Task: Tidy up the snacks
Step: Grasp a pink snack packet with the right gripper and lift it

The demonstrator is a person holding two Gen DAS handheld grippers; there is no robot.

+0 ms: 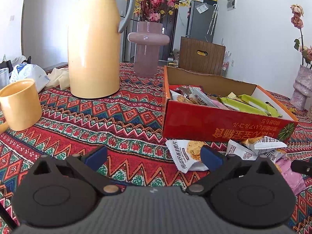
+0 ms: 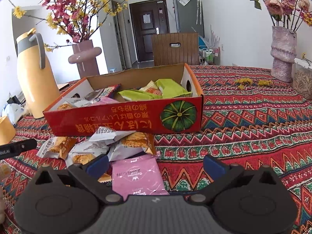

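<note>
Snack packets (image 2: 109, 144) heaped against box (image 2: 124, 117), thermos (image 1: 93, 44) beyond.

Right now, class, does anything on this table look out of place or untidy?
Yes. A heap of snack packets lies loose on the tablecloth in front of the red cardboard box, not inside it with the others. One pink packet lies nearest the right gripper. Yellow petals are scattered near the textured vase.

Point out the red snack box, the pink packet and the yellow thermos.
red snack box (image 2: 124, 120): right wrist view, front wall.
pink packet (image 2: 136, 173): right wrist view, middle of its face.
yellow thermos (image 1: 93, 46): left wrist view, body.
</note>
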